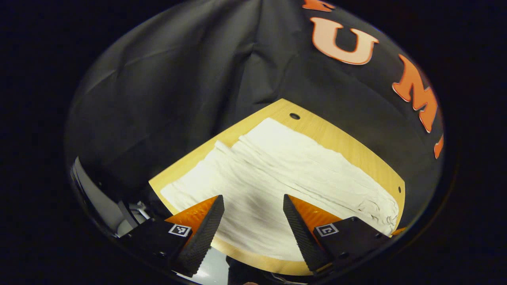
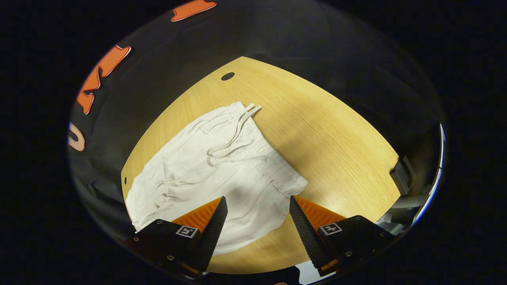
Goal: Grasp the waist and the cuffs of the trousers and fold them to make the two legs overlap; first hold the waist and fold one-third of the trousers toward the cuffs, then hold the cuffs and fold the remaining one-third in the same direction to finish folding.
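White trousers (image 2: pixel 222 166) lie spread and wrinkled on the wooden table (image 2: pixel 332 134), drawstring (image 2: pixel 233 134) loose across the waist. Black cloth wall surrounds the table. Both grippers hover above the fabric, left gripper (image 1: pixel 253 215) and right gripper (image 2: pixel 257 217) spread wide, holding nothing.

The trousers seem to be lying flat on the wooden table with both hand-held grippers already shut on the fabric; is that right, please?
Not quite: the white trousers do lie flat on the wooden table, but both hand-held grippers are open above the fabric. The left gripper view shows the left one apart; the right gripper view shows the right one likewise.
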A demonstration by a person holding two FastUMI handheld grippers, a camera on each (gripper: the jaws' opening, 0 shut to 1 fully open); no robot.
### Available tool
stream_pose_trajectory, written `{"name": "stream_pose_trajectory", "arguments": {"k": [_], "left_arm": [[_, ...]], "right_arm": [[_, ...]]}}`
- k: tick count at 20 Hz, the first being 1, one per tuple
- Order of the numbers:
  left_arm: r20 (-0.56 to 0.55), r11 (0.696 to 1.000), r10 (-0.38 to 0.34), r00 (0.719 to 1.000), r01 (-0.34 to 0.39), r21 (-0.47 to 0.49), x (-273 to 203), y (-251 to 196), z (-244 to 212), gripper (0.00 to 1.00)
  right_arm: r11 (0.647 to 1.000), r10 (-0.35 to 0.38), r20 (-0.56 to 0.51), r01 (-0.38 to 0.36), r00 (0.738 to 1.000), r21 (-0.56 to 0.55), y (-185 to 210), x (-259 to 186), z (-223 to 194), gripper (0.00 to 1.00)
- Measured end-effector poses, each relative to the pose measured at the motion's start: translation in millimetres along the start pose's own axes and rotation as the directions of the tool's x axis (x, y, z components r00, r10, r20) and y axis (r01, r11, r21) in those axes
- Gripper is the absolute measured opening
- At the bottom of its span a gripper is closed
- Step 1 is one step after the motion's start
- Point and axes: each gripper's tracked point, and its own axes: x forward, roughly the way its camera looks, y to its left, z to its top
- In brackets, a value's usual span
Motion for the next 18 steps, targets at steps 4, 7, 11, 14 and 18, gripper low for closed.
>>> {"name": "stream_pose_trajectory", "arguments": {"k": [4,7,11,14,18], "left_arm": [[-0.083,0.992,0.030,0.996,-0.039,-0.116,-1.5,11.3,-13.6,0.99],[-0.133,0.976,0.039,0.990,-0.066,-0.207,-3.2,12.5,-18.0,0.98],[-0.195,0.932,0.004,0.981,-0.074,-0.355,-2.5,14.2,-24.9,0.98],[-0.225,0.894,-0.020,0.974,-0.083,-0.440,-6.1,12.6,-23.9,0.99],[-0.233,0.866,-0.033,0.972,-0.088,-0.492,-4.5,18.1,-19.8,1.00]], "right_arm": [[0.999,-0.029,-0.023,0.030,0.999,0.027,-1.9,6.6,-1.1,0.94],[0.998,-0.057,-0.035,0.059,0.998,0.039,-7.3,10.1,-1.2,0.94],[0.993,-0.065,-0.047,0.069,0.997,0.099,-11.0,16.5,-3.1,0.93],[0.984,-0.030,-0.074,0.043,0.997,0.172,-3.7,20.7,-7.9,0.94],[0.984,-0.058,-0.072,0.069,0.996,0.167,-10.9,20.4,-8.5,0.93]]}}
